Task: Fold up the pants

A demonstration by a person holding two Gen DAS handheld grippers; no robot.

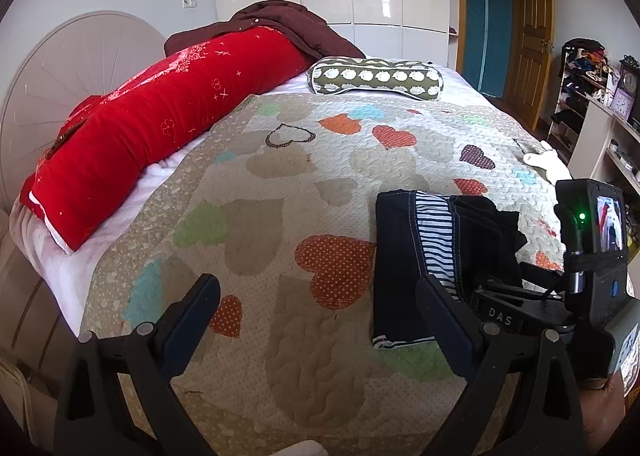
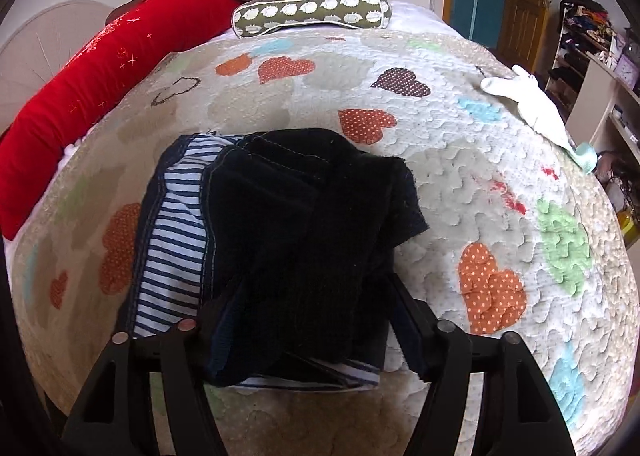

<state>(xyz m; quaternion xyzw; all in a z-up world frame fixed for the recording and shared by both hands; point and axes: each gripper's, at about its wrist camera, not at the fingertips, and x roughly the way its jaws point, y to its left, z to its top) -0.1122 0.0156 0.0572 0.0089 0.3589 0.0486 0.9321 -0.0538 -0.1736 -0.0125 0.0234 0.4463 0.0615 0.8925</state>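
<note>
Bedroom with white wardrobes, and a bed under a quilt [image 1: 280, 184] with coloured hearts. From the left wrist, the left gripper [image 1: 320, 320] is spread wide and holds nothing, above bare quilt. The pants [image 1: 404, 268] lie folded to its right, where the right gripper [image 1: 504, 296] reaches onto them.

From the right wrist, the right gripper [image 2: 308, 320] has its fingers apart around the dark top layer of the pants [image 2: 280, 228]; whether it pinches the cloth I cannot tell. The fabric looks soft, light and limp, so a folded edge is probably the best hold. Only this view shows the white sock [image 2: 532, 104] clearly.
</note>
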